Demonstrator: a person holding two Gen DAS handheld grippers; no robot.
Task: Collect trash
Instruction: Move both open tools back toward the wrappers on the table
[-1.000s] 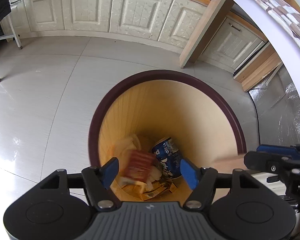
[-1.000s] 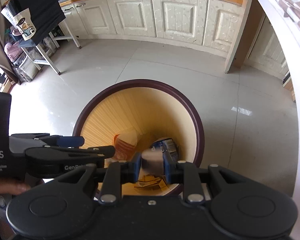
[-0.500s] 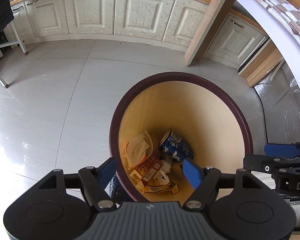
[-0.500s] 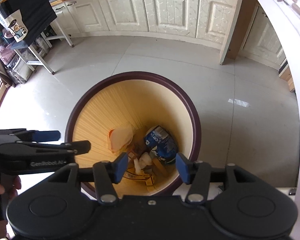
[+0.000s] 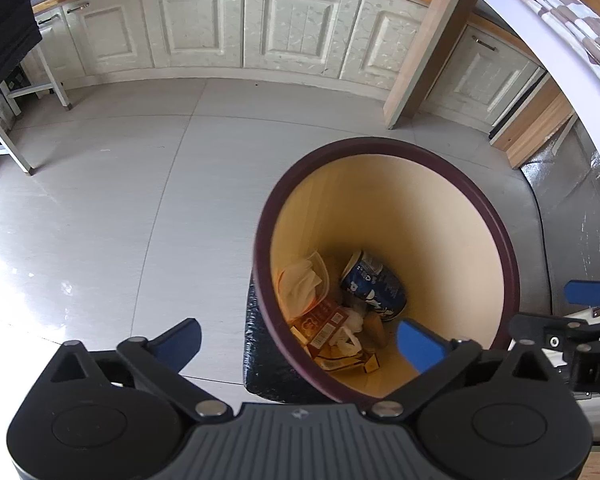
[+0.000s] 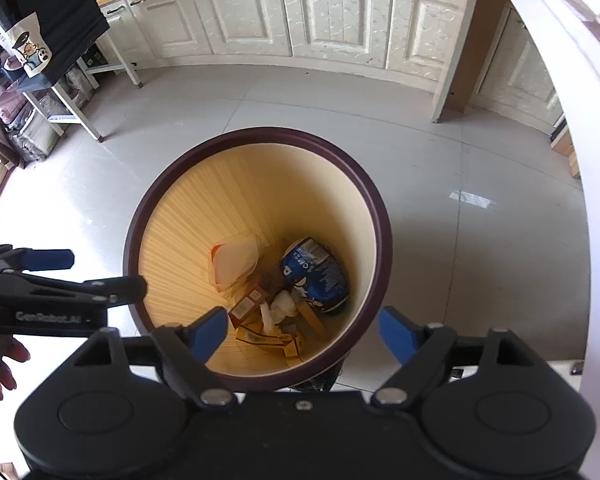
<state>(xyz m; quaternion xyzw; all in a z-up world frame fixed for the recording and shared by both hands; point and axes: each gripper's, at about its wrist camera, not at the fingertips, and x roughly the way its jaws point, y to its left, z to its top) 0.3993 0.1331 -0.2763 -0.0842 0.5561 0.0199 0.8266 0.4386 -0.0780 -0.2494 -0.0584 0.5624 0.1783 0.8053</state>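
Left wrist view: left claw [image 5: 298, 338] pointing steeply down, jaws opening, spread wide, nothing between the blue pads. One pad hangs over the floor [image 5: 100, 200], the other over the bin [image 5: 384, 148] mouth; the dark rim passes between them. Right claw's side profile shows at the right edge.

Right wrist view: right claw [image 6: 302, 332] also pointing steeply down, jaws opening, empty; the pads straddle the near rim of the bin [image 6: 260, 136]. Left claw [image 6: 72, 280] seen side-on at the left, with a hand [image 6: 0, 360] on its grip.

Bin: round, dark maroon rim, ribbed yellow inner wall, standing on the grey tile floor. Trash lies at the bottom: blue can [image 6: 314, 272] on its side, flat tub [image 6: 232, 262] with orange rim beside it, red-brown box [image 6: 250, 304], white crumpled wrapper [image 6: 278, 308], yellow packets [image 6: 268, 338] nearest the camera.

Beyond: cream cabinets [image 6: 260, 12] along the far wall, a white rack [image 6: 80, 80] at left with dark cloth over it.
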